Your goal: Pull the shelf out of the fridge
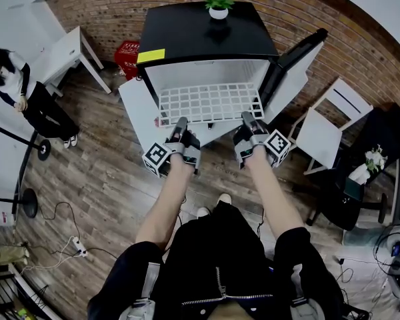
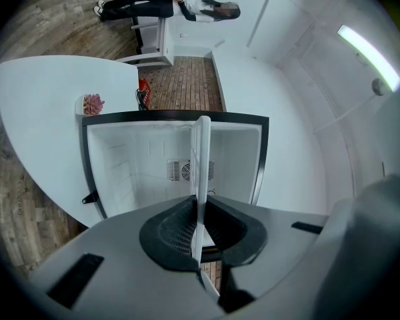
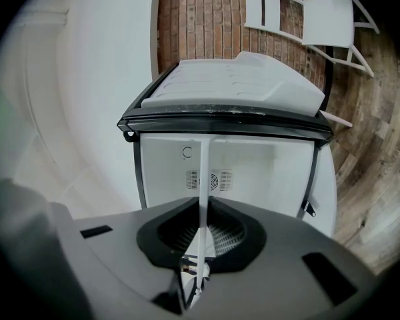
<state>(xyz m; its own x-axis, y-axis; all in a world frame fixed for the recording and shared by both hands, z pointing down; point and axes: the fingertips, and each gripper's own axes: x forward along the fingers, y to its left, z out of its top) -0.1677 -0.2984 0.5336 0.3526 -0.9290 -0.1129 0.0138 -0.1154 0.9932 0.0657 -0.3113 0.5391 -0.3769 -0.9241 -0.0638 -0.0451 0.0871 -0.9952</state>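
A white wire shelf sticks partway out of the small black-topped fridge, whose door stands open to the right. My left gripper is shut on the shelf's front edge near its left corner. My right gripper is shut on the same edge near the right corner. In the left gripper view the shelf runs edge-on between the dark pads of the gripper, with the white fridge interior behind. The right gripper view shows the same: the shelf is clamped in the gripper.
A potted plant stands on the fridge top. A white folding chair is at the right, a red crate and a white table at the left. A person stands at far left. Cables lie on the wooden floor.
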